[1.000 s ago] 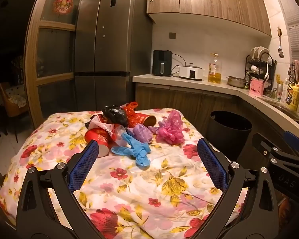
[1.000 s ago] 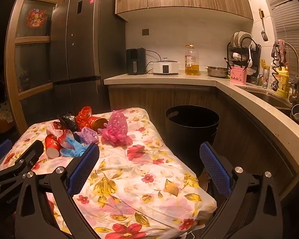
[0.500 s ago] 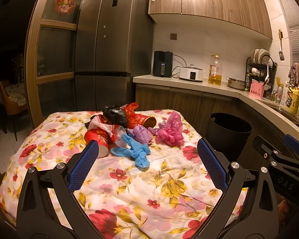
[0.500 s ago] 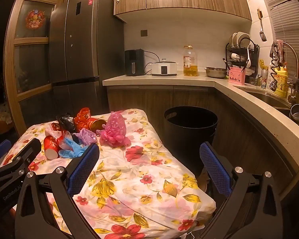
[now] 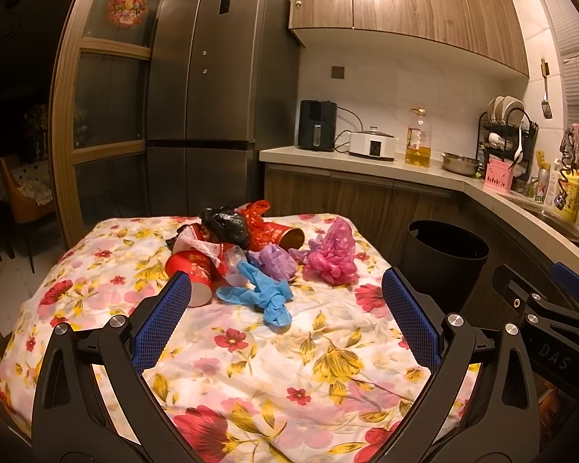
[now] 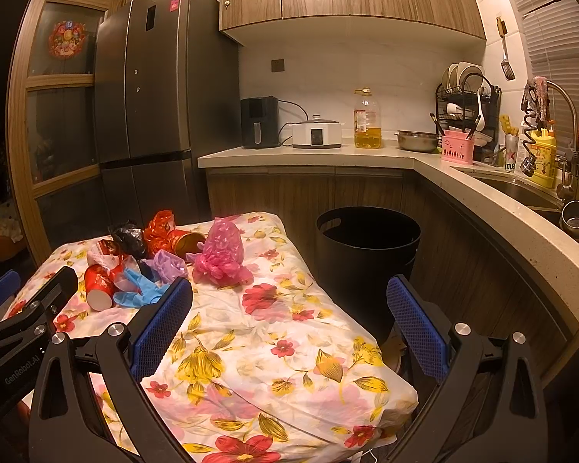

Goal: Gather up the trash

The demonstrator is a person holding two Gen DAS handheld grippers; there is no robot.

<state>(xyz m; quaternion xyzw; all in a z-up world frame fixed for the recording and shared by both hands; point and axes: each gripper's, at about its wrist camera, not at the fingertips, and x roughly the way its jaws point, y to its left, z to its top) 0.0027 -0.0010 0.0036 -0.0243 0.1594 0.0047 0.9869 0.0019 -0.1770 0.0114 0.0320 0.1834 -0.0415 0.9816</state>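
Both jaws stand wide apart and empty: the left hand-held gripper (image 5: 285, 316) hangs over the flowered cloth (image 5: 251, 378); the right hand-held gripper (image 6: 289, 320) over its near corner; the trash pile (image 5: 247, 247), with blue glove (image 5: 262, 297), red cup (image 5: 191, 270) and pink bag (image 5: 334, 258), lies at the far end; the black bin (image 6: 366, 247) stands on the floor beside it.

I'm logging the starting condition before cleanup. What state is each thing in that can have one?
Left gripper: open, empty.
Right gripper: open, empty.
Round black trash bin: uncovered, upright on the floor.
Red paper cup nearest the grippers: tipped on its side.
Second red paper cup with gold inside: also on its side.
Blue rubber glove: crumpled, lying flat.
Pink plastic bag: bunched up.
Grey refrigerator: doors closed.
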